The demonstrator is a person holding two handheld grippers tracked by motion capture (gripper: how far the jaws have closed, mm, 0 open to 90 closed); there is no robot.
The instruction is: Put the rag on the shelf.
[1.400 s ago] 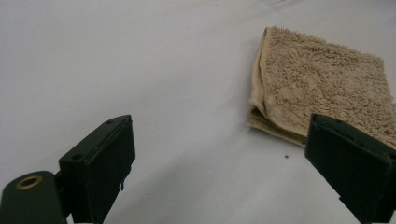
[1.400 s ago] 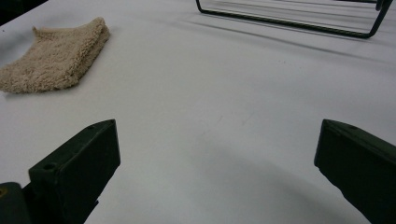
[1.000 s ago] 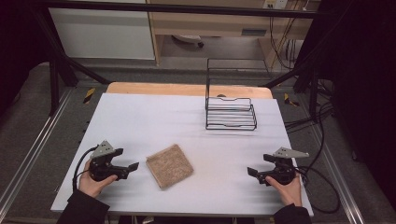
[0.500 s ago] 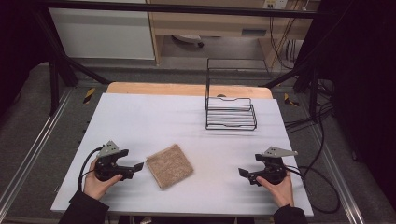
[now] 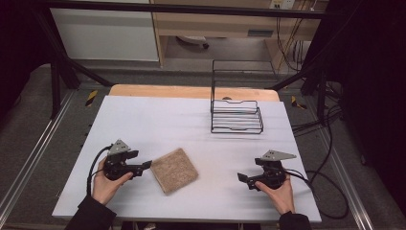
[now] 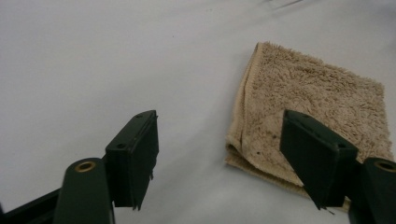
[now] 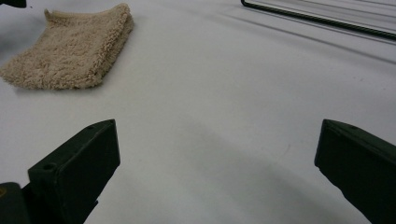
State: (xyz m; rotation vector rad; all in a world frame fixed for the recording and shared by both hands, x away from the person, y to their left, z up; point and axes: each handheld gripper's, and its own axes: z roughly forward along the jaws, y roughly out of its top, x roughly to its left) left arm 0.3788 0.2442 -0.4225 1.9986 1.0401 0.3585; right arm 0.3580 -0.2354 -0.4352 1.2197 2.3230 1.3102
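Observation:
A folded tan towel (image 5: 174,170) lies on the white table near its front, left of centre. My left gripper (image 5: 146,166) is at the towel's left edge, its jaws apart and just having been closing. In the left gripper view the towel (image 6: 322,98) lies ahead with its near left corner between the jaws, and neither pad presses on it. My right gripper (image 5: 242,178) is open at the front right, well away from the towel, pointing left toward it. The right gripper view has the towel (image 7: 70,49) at the far upper left and bare table between the jaws.
A black wire rack (image 5: 236,116) with a tall back frame stands at the back right of the table. Its base wire (image 7: 322,21) crosses the top of the right gripper view. A wooden strip (image 5: 191,91) runs along the table's far edge. Cables trail off the right side.
My left gripper has moved right to the towel's left edge. The right gripper has slid left along the front of the table. The towel has not moved.

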